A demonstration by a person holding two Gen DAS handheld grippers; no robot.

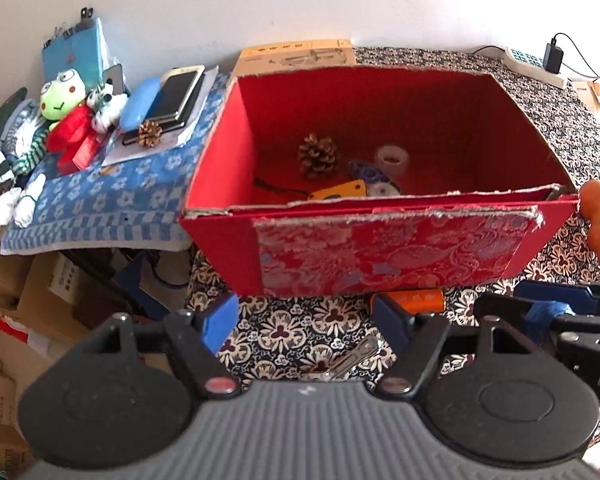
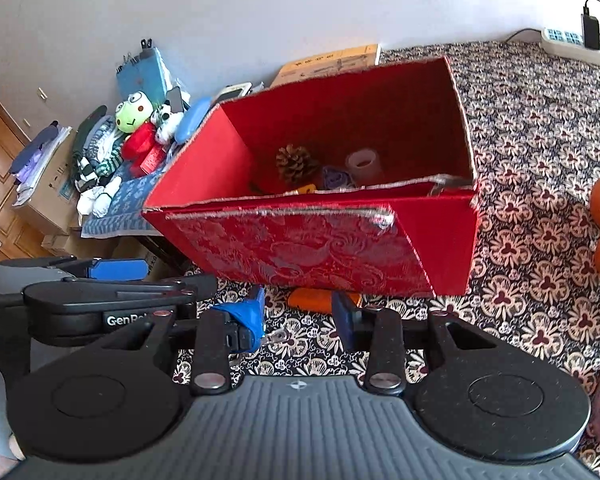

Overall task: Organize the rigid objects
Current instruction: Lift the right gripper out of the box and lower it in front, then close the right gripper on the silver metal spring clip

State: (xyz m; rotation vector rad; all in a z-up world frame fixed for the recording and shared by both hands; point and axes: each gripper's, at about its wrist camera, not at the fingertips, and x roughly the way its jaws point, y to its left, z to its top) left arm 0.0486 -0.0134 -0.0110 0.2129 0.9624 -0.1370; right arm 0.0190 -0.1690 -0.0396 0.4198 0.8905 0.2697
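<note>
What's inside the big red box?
Inside the red box sit a pine cone, a clear tape roll, a yellow tag and something blue and white. The box's front wall hides whatever lies near it.

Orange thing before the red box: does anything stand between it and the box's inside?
Yes: the red box has its near wall right behind the orange thing, so it probably must go over the rim. The top is open.

A pine cone (image 1: 318,155) and tape roll (image 1: 392,159) lie in the box (image 1: 380,248), which stands on the desk (image 1: 540,100) behind a key (image 1: 352,358).
</note>
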